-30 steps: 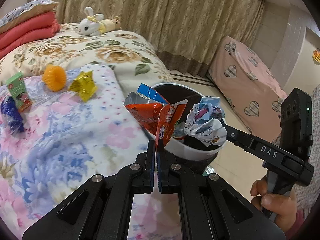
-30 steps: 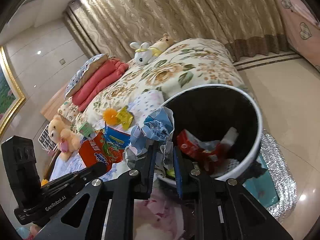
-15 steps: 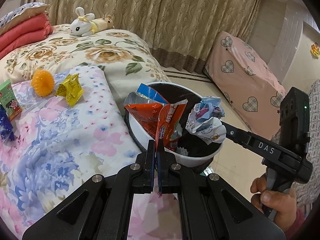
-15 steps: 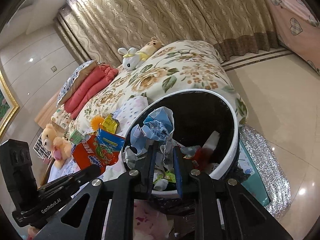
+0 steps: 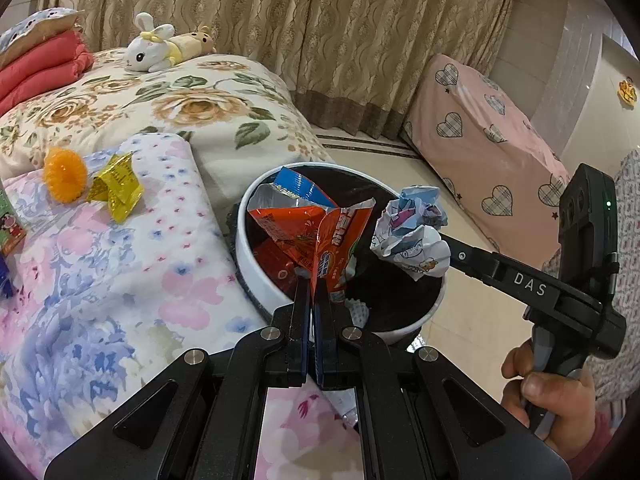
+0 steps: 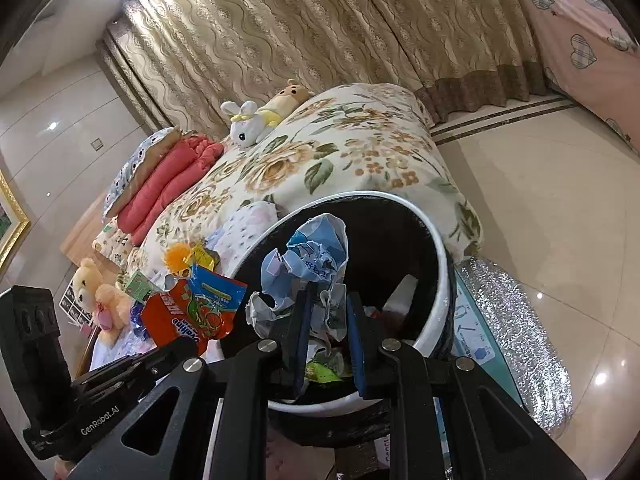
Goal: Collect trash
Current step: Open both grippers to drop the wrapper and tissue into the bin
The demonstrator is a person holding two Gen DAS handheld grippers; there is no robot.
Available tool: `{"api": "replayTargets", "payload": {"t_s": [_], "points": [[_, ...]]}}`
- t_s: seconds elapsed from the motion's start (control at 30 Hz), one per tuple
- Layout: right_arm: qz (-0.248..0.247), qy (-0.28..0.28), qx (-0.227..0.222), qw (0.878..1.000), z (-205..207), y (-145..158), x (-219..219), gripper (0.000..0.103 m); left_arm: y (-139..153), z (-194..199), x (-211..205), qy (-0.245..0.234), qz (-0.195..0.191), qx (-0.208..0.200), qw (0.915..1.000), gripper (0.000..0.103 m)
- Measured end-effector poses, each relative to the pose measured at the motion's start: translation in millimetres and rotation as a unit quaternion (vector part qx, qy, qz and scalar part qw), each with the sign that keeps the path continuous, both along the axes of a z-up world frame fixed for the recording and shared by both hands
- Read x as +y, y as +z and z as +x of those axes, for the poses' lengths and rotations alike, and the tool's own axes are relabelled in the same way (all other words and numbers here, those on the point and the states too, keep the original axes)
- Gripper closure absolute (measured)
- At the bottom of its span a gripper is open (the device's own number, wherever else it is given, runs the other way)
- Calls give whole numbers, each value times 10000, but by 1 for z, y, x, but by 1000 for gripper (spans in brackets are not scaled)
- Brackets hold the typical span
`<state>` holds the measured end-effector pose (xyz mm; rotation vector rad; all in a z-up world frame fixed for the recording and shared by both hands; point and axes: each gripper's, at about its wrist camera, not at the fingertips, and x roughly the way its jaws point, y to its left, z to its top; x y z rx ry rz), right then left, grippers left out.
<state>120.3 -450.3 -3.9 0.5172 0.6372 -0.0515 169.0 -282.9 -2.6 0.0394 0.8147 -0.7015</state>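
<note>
Two pieces of rubbish hung over the white-rimmed waste bin (image 5: 256, 280) beside the bed, neither yet dropped. The left hand-held gripper (image 5: 313, 300), at the bottom centre of its own view, was clamped shut on the lower corner of an orange snack wrapper (image 5: 320, 236), which stood up over the near rim of the bin at the middle of the frame. The right hand-held gripper (image 6: 326, 312) was closed on a crumpled ball of printed paper (image 6: 308, 260), its jaws pinching the wad's lower part; in the left wrist view that wad hung above the bin's right side, just beside the wrapper. Inside the bin some rubbish already lay: a red packet (image 5: 276, 256) low against the left wall and a green scrap (image 6: 320, 372) near the bottom, with other pieces too hidden to name. Judging by this, the collecting was well under way but not finished. On the flowered quilt (image 5: 120, 280) at the left of the left wrist view there remained an orange ribbed cup (image 5: 64, 176), a yellow foil wrapper (image 5: 116, 188) touching it, a green carton (image 5: 10, 232) at the frame's left edge and a blue item below it, mostly cut off. Releasing the two held pieces into the bin looked to be the next step, followed by the quilt's leftovers.
</note>
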Motion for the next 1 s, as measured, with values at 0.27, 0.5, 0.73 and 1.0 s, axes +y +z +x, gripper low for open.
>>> {"api": "replayTargets", "payload": {"t_s": [0.27,0.5,0.73,1.0], "points": [[-18,-27,43,10000,5,-1,-7,85,-1,6,-12,-82,47,16,10000,102],[-25,-58,102,9999,8,-3,-10,85,-4,10,-19,-115,98,54,9999,102],[-30,-61,137,9999,12,-6,-12,83,-8,14,-24,-171,137,184,9996,102],[-18,-126,63,9999,11,-1,-11,61,-5,14,-14,-1,9,244,9997,80]]}}
